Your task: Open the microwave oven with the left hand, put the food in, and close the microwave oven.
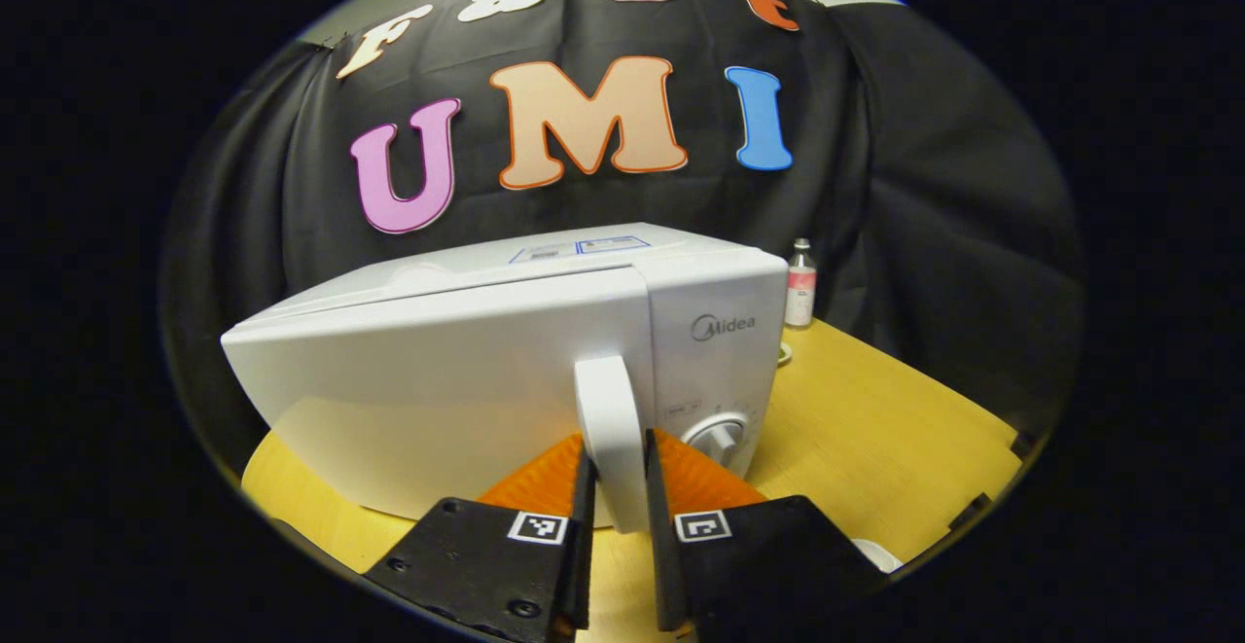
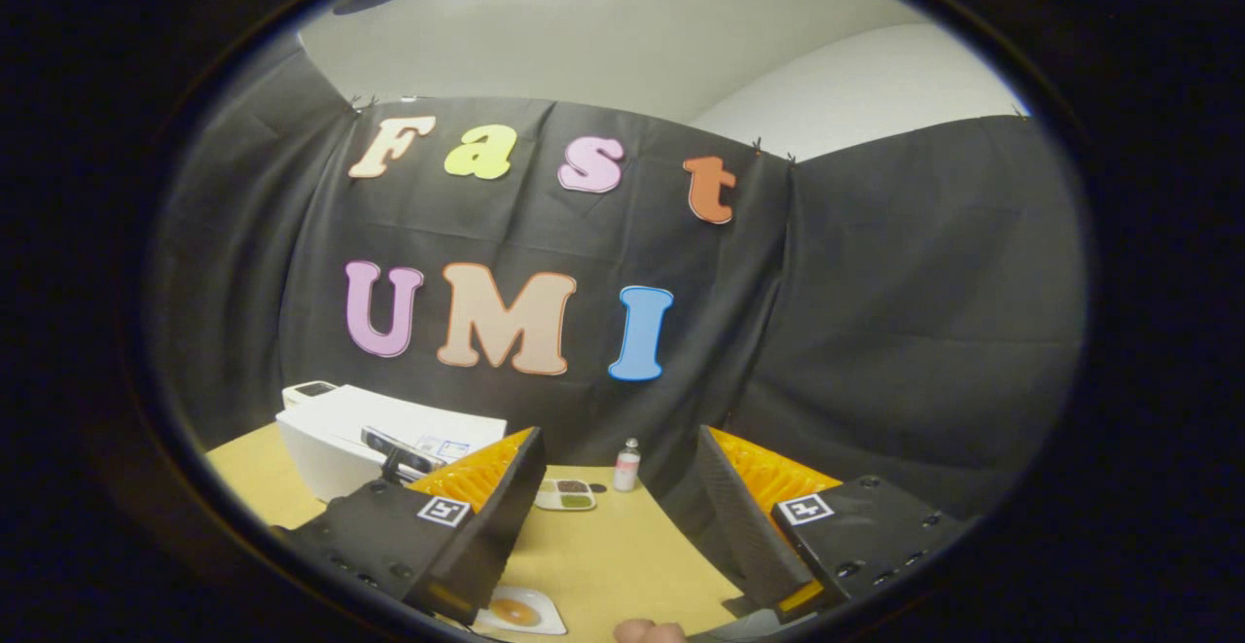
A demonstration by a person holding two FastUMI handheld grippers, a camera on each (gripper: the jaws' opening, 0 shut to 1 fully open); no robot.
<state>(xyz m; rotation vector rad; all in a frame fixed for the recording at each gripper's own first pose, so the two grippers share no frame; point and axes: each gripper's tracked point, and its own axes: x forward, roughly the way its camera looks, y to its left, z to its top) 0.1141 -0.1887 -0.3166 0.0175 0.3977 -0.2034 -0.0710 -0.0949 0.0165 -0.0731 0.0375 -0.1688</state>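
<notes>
step: open door | left tongs (image 1: 616, 487) pinching handle (image 1: 611, 429) of microwave (image 1: 467, 371) on counter (image 1: 875, 429) | right tongs (image 2: 618, 517) spread, food (image 2: 515, 611) below | advice: I'd pull along the hinge arc, firm pinch.

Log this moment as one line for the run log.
stage: opening door | left gripper: shut on door handle | microwave: door appears closed | right gripper: open, empty, above table
</notes>
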